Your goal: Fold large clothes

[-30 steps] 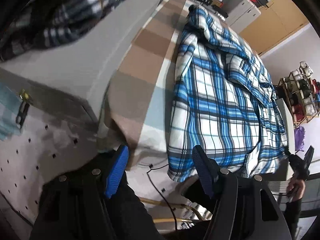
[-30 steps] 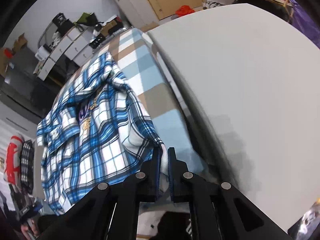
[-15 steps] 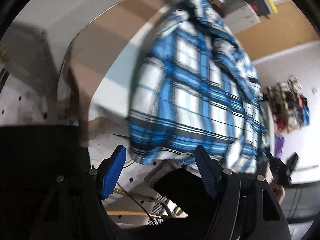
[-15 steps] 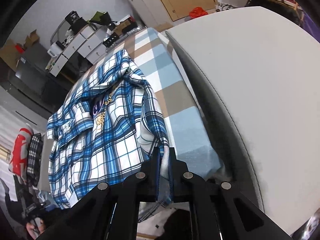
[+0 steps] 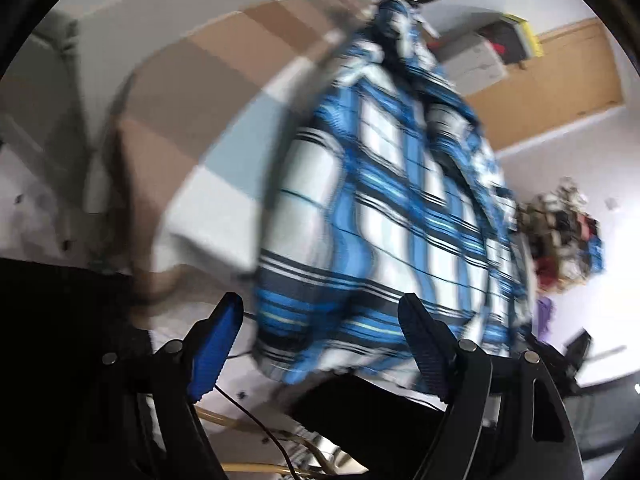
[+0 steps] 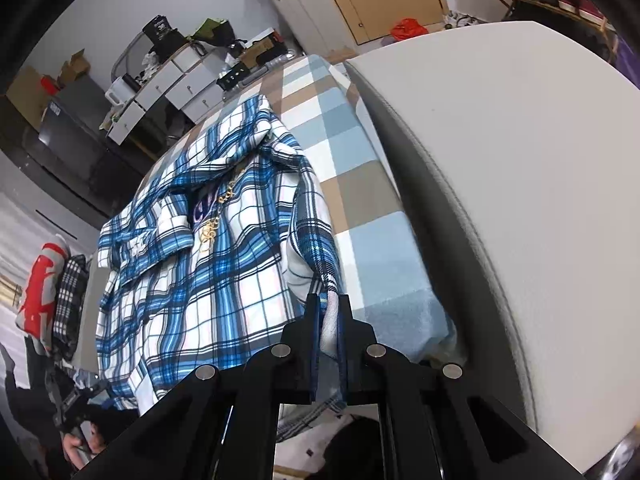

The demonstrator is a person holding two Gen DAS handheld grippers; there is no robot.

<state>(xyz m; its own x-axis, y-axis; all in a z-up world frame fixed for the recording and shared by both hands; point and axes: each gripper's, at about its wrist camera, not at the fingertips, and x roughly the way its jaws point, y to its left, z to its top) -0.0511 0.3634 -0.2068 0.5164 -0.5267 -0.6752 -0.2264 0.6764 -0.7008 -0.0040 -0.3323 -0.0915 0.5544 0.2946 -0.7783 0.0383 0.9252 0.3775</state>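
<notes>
Right gripper (image 6: 329,312) pinches the plaid shirt's (image 6: 224,256) near corner.

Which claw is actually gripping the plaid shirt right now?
The right claw: it is shut on the shirt hem. The left claw stands open, with nothing pinched between its blue pads.

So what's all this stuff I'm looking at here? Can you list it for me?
shirt: one, blue and white plaid, spread on the blanket, its near hem over the edge
blanket: one, blue, tan and white checks, under the shirt
cushion: one, white, right of the blanket
drawers: one white unit, back wall, clutter on top
cabinet: one, white, beside a wooden door
clothes pile: red, grey and checked, far left
left claw: open, at the shirt's hem
right claw: shut on the shirt's edge
</notes>
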